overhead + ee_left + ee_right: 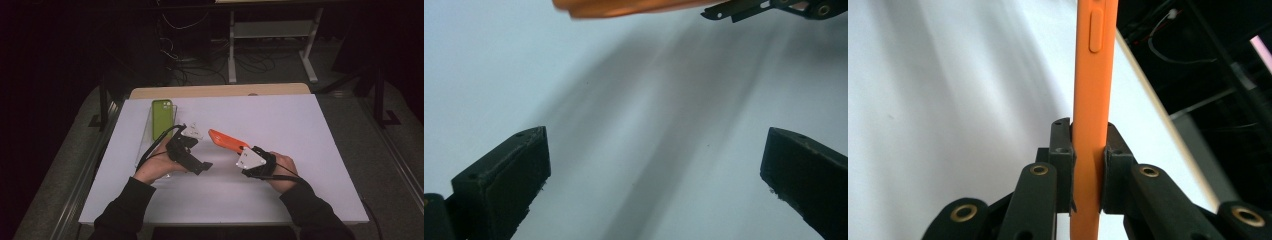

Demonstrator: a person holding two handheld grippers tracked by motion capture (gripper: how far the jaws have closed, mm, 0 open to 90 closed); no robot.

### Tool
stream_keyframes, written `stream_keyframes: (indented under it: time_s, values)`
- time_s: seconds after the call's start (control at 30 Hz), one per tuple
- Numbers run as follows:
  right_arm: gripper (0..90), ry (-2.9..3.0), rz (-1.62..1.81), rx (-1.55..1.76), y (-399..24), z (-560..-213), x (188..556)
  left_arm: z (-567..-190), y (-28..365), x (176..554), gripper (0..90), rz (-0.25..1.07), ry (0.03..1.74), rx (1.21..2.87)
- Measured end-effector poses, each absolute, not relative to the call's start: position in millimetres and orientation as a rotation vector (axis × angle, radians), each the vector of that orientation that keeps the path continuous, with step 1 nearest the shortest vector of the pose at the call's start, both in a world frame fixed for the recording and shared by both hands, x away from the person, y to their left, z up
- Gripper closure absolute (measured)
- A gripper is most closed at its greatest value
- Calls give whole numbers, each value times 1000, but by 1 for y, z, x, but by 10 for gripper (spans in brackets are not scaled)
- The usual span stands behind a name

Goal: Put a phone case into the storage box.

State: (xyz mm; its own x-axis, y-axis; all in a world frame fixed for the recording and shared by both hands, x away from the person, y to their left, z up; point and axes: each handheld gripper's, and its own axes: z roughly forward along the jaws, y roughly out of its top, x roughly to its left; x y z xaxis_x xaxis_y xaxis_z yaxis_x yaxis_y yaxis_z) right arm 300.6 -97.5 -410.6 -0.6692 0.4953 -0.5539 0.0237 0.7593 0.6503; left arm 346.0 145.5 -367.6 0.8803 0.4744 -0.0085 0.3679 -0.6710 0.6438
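Dark room, white tabletop carrying the work. Holding the orange phone case near the tabletop's middle, lifted off the surface, pinched edge-on by the right gripper, jaws closed tight on its thin side. Resting toward the left edge: a green phone case on a clear tray. Hovering just left of the orange case, the left gripper, jaws spread fully wide, gripping nothing. Judging the pickup done; pairing or placing looking yet to come.
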Motion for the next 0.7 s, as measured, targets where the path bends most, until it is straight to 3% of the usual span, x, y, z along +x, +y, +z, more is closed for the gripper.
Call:
stream_keyframes:
  time_s: [0.7]
  values:
    - [785, 2356, 1239, 873, -121, -405, 322, -366, 148, 348, 0, 236, 667, 2312]
